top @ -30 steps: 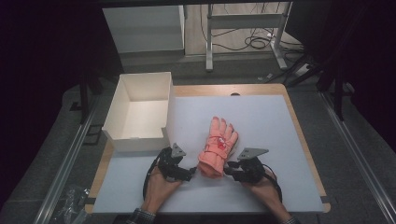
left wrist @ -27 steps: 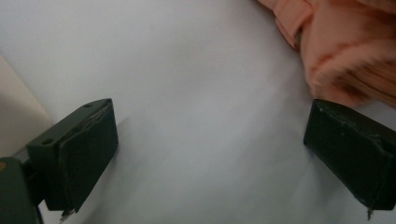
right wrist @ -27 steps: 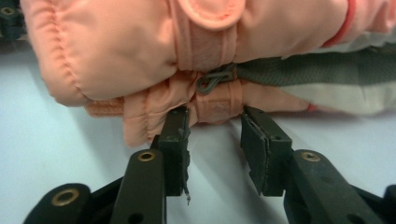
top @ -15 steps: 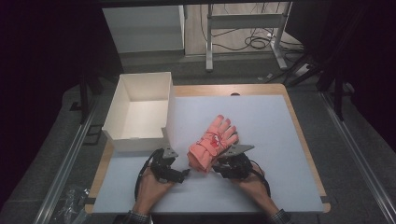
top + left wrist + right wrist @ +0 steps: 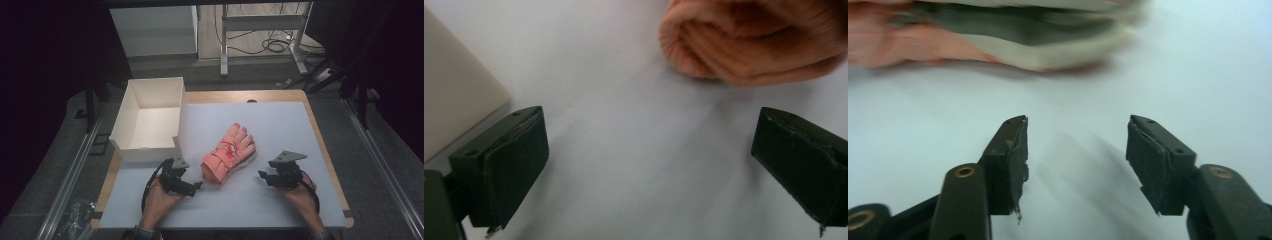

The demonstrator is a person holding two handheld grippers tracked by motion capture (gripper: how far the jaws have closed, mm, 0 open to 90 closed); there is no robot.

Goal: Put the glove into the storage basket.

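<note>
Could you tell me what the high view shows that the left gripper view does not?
High view: the whole white box with its open top, the full pink glove with its fingers pointing away, the right gripper standing apart from the glove, and the person's hands. Left gripper view: the left gripper close up, jaws wide open with bare table between them, and the ribbing of the glove's cuff. Both: the glove, a part of the box, the white table.

The glove [image 5: 229, 153] lies on the mat [image 5: 280, 125] near its middle, fingers toward one o'clock. The box [image 5: 150, 120] sits at its ten o'clock. The left gripper [image 5: 196, 186] is at the glove's seven o'clock, the right gripper [image 5: 262, 176] at four, both apart from it.
</note>
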